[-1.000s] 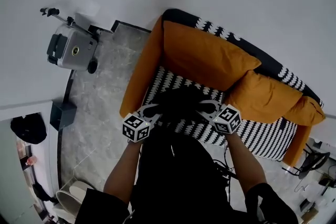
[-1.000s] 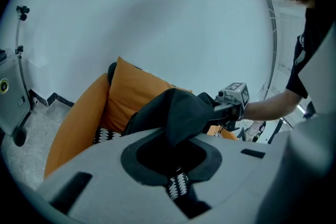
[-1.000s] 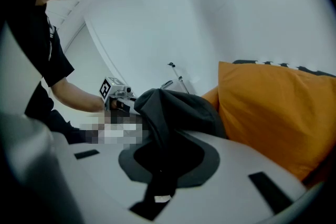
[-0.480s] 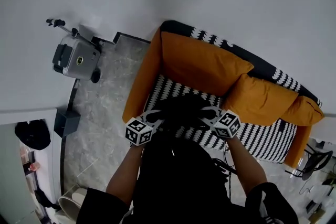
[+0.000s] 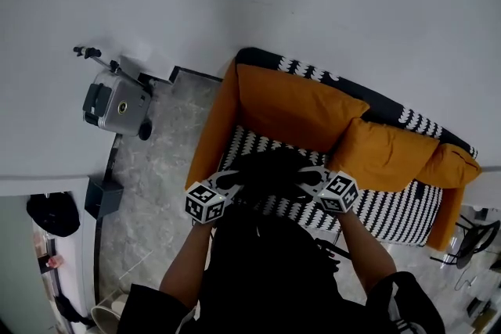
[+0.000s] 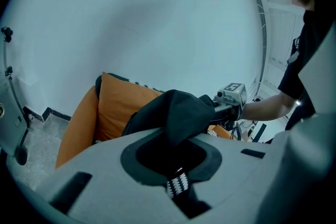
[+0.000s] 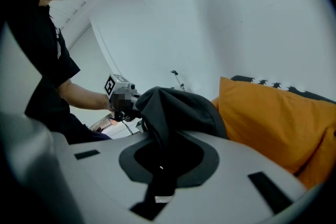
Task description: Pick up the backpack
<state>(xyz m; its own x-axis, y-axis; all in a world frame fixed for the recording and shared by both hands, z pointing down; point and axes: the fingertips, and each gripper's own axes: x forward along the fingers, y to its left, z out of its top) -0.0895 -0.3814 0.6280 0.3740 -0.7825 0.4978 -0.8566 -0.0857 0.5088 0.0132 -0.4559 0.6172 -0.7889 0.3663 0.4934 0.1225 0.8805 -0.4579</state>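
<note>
The black backpack (image 5: 270,170) hangs between my two grippers, just above the striped seat of the sofa (image 5: 391,211). My left gripper (image 5: 228,184) is shut on a fold of the backpack's fabric (image 6: 176,113) at its left side. On its right side my right gripper (image 5: 307,177) is shut on another fold (image 7: 170,107). Each gripper view shows dark cloth and a strap running down into the jaws, and the other gripper beyond the bag. Most of the bag's lower part is hidden by the person's body in the head view.
The sofa has orange arms and orange back cushions (image 5: 301,107) against a white wall. A grey wheeled machine (image 5: 116,102) and a small black box (image 5: 103,195) stand on the marble floor at the left. Cables and stands lie at the right edge.
Both grippers have risen together with the backpack still held between them. The bag sits a little higher over the seat than before.
</note>
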